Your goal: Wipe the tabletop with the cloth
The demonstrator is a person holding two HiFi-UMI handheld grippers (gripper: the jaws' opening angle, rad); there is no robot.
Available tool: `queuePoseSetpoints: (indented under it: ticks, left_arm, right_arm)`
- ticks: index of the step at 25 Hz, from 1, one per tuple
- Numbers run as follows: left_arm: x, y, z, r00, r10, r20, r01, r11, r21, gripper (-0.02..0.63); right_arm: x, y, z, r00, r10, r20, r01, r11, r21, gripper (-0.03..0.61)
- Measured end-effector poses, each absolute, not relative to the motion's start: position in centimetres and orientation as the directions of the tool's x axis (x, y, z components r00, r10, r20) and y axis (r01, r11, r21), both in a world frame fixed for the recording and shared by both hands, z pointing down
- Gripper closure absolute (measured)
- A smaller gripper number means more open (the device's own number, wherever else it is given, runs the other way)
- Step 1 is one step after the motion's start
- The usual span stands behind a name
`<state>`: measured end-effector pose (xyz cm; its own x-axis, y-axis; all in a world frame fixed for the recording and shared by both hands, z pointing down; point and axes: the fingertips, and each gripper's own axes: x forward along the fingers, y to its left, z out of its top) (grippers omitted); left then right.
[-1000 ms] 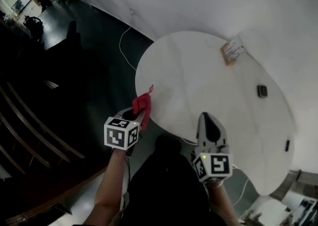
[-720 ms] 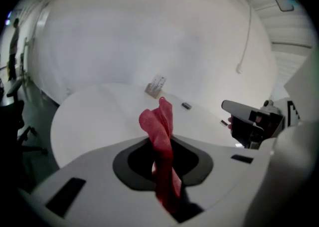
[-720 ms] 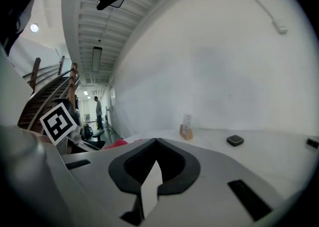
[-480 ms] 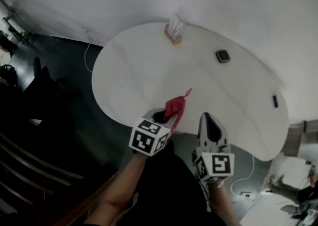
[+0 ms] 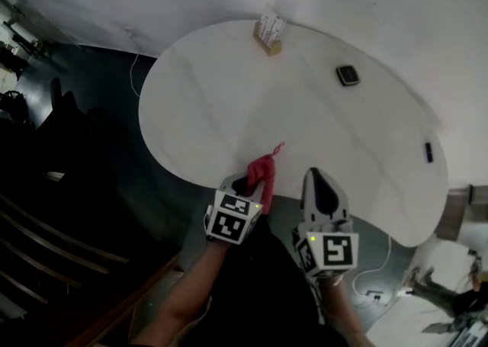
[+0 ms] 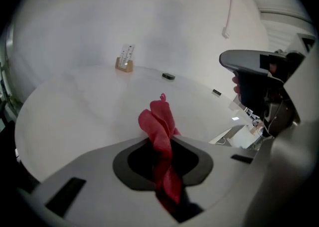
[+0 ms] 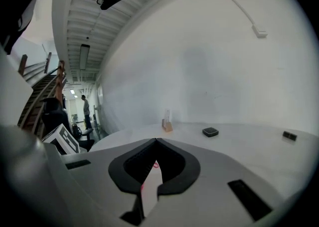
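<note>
A red cloth [image 5: 264,168] hangs bunched from my left gripper [image 5: 252,184], which is shut on it at the near edge of the round white table [image 5: 229,101]. In the left gripper view the cloth [image 6: 158,123] stands up between the jaws of the left gripper [image 6: 162,146], above the tabletop [image 6: 75,111]. My right gripper [image 5: 314,178] is just to the right of the left one, over the same edge. Its jaws meet at the tips in the right gripper view [image 7: 156,143], with nothing held.
A small card stand [image 5: 268,33] sits at the table's far edge. A flat black object [image 5: 348,75] lies far right and a smaller dark one [image 5: 428,152] near the right rim. A white cable [image 5: 133,71] trails on the dark floor at left; a staircase [image 5: 46,246] runs beside me.
The head view has swung round. The left gripper with the cloth has come from the table's left edge to its near edge, close beside the right gripper.
</note>
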<state>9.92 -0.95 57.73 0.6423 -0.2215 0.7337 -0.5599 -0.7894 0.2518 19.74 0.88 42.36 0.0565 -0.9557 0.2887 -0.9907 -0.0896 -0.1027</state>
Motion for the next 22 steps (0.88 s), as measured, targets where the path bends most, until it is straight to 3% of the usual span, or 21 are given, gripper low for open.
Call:
queuePoseSetpoints:
  ticks: [11,22]
  left_arm:
    - [-2.7,-5.6,58.3,0.514,-0.432,0.742,-0.784,-0.586,0.202,0.552]
    - [-11.2,-7.1,58.3,0.38,-0.548,0.745,-0.901,-0.402,0.164,0.552]
  right_arm:
    - [10.9,-5.2,42.0,-0.215,-0.937,0.275,-0.976,0.192,-0.105,0.575]
    - [4.6,-7.4,41.6,-0.353,-0.897,0.265,-0.935,0.337,-0.108,0.575]
